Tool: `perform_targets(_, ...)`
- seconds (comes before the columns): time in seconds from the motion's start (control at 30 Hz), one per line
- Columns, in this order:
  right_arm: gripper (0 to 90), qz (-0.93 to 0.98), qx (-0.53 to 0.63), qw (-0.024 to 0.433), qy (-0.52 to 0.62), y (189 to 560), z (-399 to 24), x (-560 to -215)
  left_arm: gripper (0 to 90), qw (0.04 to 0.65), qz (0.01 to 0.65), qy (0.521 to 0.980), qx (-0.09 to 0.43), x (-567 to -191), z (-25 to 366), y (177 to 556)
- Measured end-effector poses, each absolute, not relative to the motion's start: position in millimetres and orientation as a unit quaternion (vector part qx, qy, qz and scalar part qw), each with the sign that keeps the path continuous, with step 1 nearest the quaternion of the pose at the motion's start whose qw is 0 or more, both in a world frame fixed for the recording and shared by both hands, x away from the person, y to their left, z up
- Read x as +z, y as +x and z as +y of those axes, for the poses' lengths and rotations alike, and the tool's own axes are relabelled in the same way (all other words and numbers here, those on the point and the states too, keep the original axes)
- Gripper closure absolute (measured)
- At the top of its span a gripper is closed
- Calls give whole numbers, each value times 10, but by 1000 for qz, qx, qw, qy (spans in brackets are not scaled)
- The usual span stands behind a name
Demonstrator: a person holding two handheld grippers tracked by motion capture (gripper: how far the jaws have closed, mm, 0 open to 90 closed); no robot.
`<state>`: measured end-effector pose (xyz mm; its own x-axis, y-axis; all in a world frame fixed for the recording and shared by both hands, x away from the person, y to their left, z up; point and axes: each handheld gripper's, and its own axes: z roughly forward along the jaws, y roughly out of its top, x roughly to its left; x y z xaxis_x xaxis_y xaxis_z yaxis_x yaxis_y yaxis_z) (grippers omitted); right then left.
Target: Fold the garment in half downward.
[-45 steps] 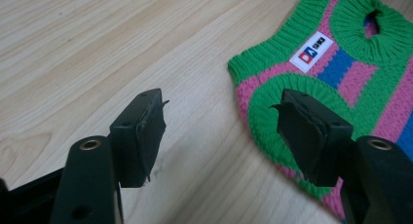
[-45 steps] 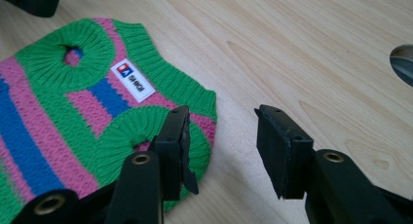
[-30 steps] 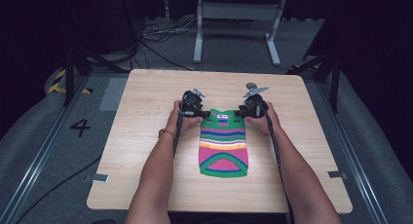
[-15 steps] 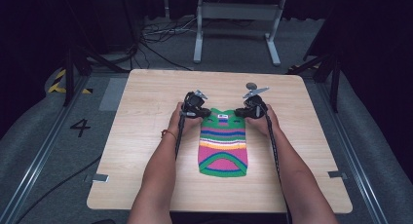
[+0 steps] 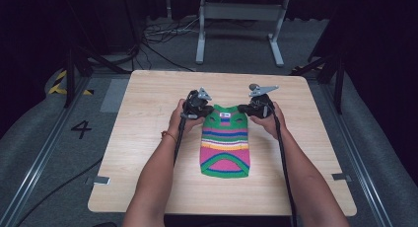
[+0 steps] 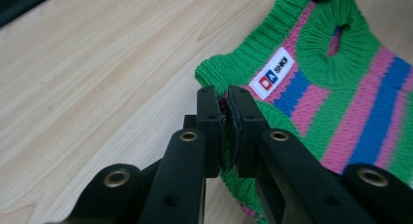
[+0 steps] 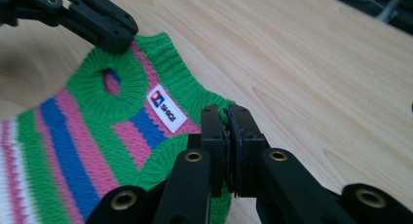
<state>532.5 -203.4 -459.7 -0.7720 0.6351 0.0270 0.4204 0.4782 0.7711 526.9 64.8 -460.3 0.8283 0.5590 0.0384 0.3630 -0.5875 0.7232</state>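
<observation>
Both claws have just closed, left claw [image 5: 206, 110] and right claw [image 5: 242, 108] pinching the sweater's [image 5: 225, 147] far corners.

- The tabletop [image 5: 148, 118] was pale wood with rounded corners, evenly lit from above.
- Grey carpet [image 5: 44, 138] covered the floor around it, and a black "4" [image 5: 81, 129] was marked on the floor to the left.
- Metal rails [image 5: 29, 182] ran along the floor on both sides.
- Yellow-and-black hazard tape [image 5: 61, 84] lay at the far left.
- Beyond the tabletop stood a grey metal frame [image 5: 236, 19], with loose cables [image 5: 162, 32] on the floor beside it.
- The far background was dark.
</observation>
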Motion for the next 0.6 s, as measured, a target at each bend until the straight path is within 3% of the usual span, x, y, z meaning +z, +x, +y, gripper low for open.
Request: perform_targets(0.6,865,855,457,131,210,4630,-2084,-4263,844,375,155,899,164,-4301,835,4647)
